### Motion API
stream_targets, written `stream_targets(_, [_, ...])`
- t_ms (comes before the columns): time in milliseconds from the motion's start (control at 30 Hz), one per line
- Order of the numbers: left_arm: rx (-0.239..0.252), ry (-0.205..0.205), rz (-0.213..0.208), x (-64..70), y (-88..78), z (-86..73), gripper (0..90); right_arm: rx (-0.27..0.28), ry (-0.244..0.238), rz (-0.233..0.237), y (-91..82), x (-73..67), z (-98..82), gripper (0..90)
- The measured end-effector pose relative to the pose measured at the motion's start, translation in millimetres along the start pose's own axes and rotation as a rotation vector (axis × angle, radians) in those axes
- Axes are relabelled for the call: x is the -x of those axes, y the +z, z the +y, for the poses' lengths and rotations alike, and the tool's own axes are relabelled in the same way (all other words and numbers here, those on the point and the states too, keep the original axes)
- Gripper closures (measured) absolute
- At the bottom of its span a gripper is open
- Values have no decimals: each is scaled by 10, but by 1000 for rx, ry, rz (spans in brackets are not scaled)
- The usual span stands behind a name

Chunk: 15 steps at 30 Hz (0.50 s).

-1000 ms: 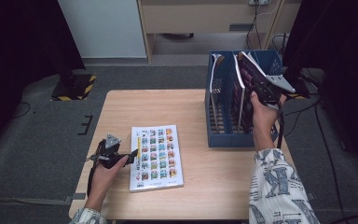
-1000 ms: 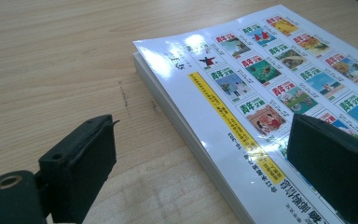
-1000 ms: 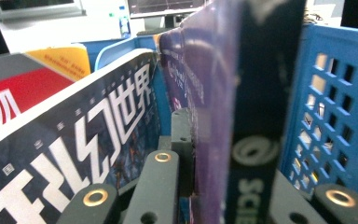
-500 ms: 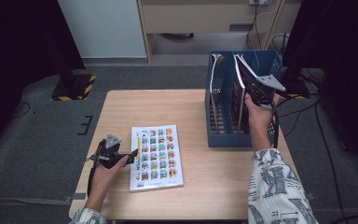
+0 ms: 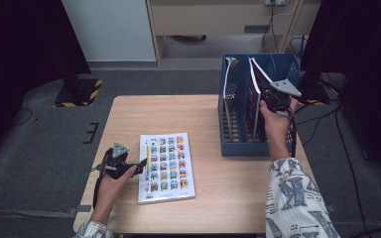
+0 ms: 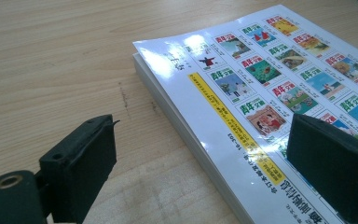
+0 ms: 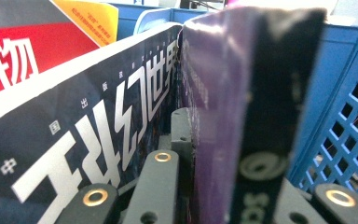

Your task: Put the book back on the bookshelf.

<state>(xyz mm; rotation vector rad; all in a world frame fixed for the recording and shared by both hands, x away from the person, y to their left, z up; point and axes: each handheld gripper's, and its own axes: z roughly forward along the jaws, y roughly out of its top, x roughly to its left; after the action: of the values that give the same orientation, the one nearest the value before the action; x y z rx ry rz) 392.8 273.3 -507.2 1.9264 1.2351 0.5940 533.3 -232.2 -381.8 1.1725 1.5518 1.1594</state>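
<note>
A: Where is there room?
B: Bare table (image 5: 129,116) left of and behind the flat book (image 5: 166,166).
A: And the blue crate (image 5: 240,148)?
B: Crowded: 2 leaning books, maybe more, with the purple book (image 7: 214,93) close against its lattice wall.

A yellow-and-black striped base (image 5: 79,92) sits on grey floor (image 5: 39,148).

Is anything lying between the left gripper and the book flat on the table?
Nothing visible does. The left gripper sits open at the near left edge of the flat book, one of its fingers already over the cover, the other above bare table.
</note>
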Motion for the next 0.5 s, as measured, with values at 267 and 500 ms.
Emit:
stream_targets(267, [-1, -2, 0, 0, -3, 1, 79, 15, -31, -14, 2, 63, -17, 839])
stream_targets(500, [-2, 2, 0, 16, 4, 3, 79, -3, -23, 36, -17, 33, -13, 835])
